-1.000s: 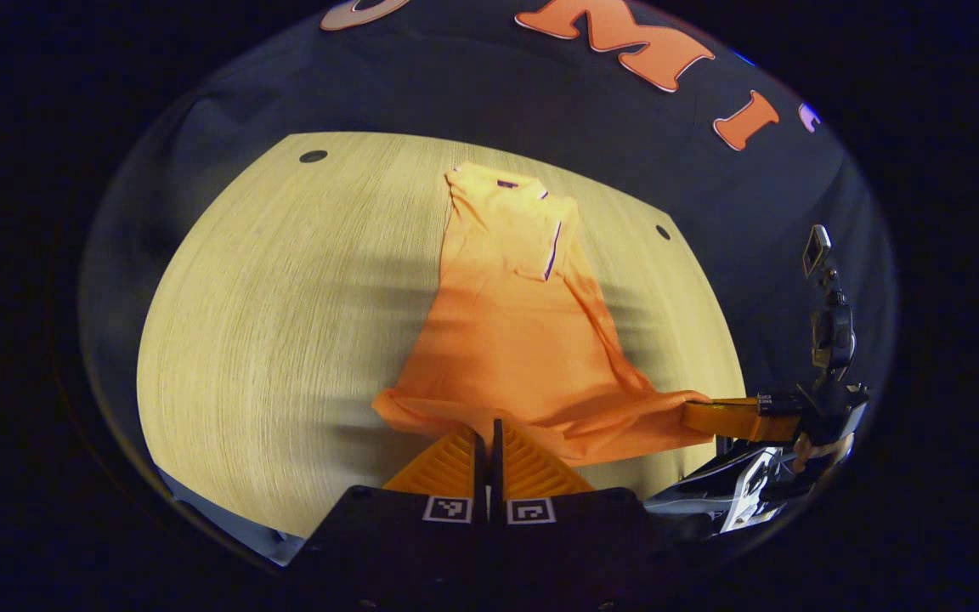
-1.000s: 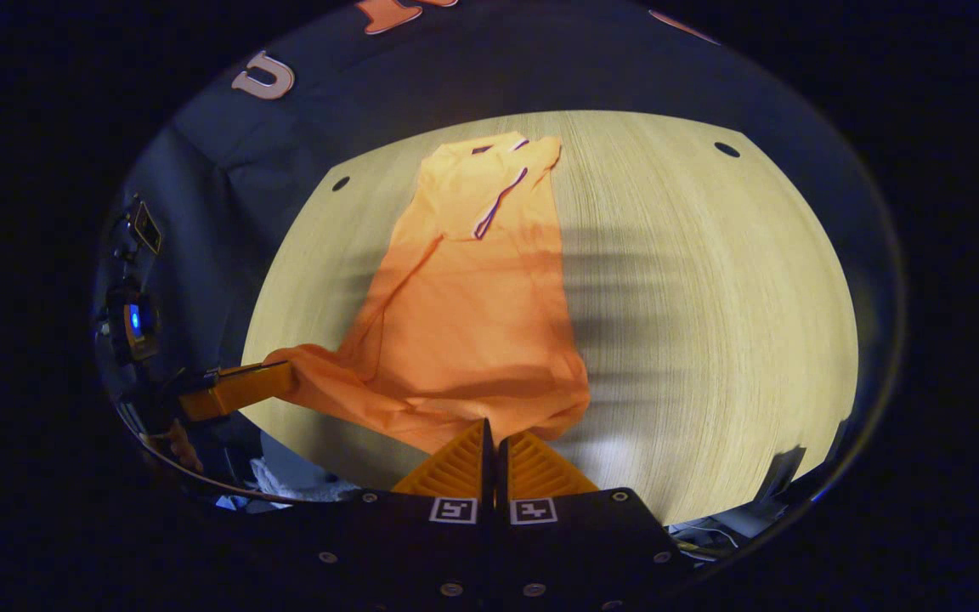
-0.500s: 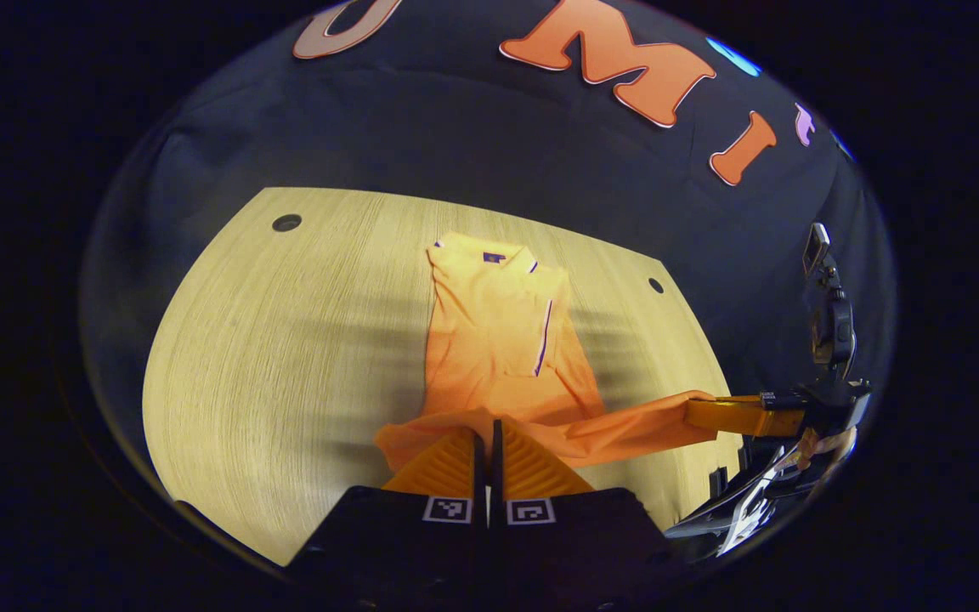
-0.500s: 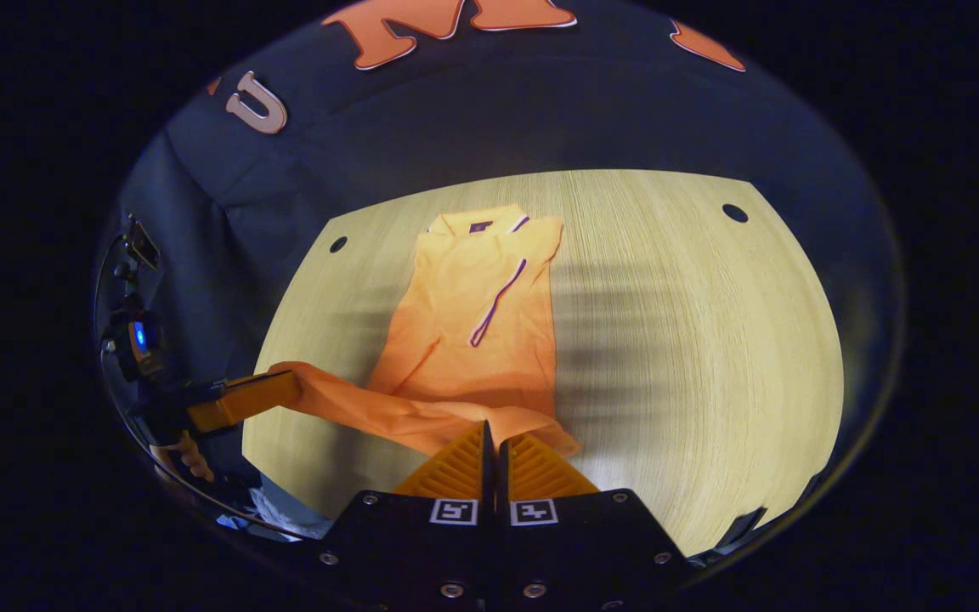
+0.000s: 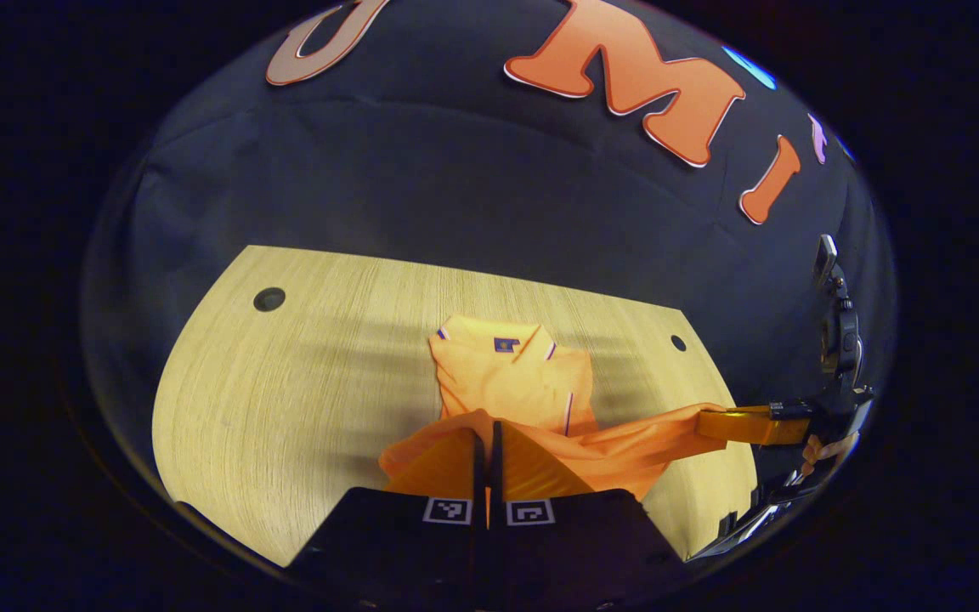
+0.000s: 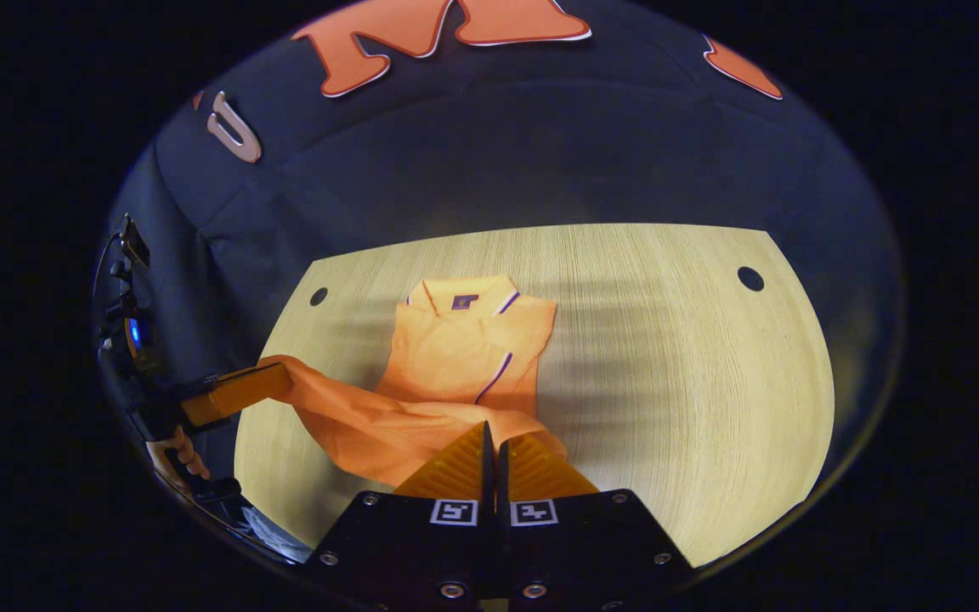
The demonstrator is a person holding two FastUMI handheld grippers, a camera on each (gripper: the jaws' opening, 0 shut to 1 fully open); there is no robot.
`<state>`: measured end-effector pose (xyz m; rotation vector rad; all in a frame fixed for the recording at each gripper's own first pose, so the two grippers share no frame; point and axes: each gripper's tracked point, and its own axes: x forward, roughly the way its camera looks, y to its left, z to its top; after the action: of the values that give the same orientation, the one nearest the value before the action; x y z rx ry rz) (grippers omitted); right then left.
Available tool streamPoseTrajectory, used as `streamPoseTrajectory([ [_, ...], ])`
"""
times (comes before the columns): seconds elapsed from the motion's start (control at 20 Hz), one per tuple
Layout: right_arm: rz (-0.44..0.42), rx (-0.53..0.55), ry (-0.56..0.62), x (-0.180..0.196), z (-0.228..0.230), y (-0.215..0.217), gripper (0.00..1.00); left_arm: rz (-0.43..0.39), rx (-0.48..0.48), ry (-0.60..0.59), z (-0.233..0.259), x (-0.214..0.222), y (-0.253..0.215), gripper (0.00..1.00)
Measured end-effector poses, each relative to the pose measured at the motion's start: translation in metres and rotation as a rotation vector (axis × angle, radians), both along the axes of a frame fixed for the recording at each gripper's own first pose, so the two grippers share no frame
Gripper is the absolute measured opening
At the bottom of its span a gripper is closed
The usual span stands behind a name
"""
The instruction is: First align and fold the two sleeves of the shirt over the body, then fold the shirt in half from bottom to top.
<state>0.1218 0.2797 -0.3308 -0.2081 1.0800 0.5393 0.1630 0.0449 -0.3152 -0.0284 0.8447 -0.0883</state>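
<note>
Pale wood-grain table (image 5: 285,399) with round holes (image 5: 269,298), black cloth wall (image 5: 421,187) behind

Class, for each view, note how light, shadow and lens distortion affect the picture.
Left gripper view: striped shadows band the table; its far edge bows; the shirt is bright.
Right gripper view: similar bands right of the shirt; the left gripper sits stretched and dim at the rim.

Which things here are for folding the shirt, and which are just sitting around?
For the job:
orange shirt
left gripper, shut on the shirt's hem
right gripper, shut on the hem too

Just there:
wooden table
holes in the table
</note>
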Motion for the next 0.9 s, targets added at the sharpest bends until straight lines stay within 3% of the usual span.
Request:
streamPoseTrajectory([
  [0.25,-0.032,-0.015,-0.051,0.062,-0.013,0.011,0.00,0.014,0.021,-0.028,-0.015,0.071,0.002,0.00],
  [0.5,-0.094,-0.021,-0.078,0.114,-0.051,0.015,0.00,0.015,0.046,-0.006,-0.058,0.111,0.011,0.00],
  [0.75,-0.103,-0.042,-0.070,0.131,-0.093,0.018,0.01,0.055,0.061,0.050,-0.098,0.128,0.030,0.01],
  [0.9,-0.099,-0.084,-0.077,0.135,-0.112,0.014,0.02,0.087,0.116,0.051,-0.111,0.136,0.053,0.12],
])
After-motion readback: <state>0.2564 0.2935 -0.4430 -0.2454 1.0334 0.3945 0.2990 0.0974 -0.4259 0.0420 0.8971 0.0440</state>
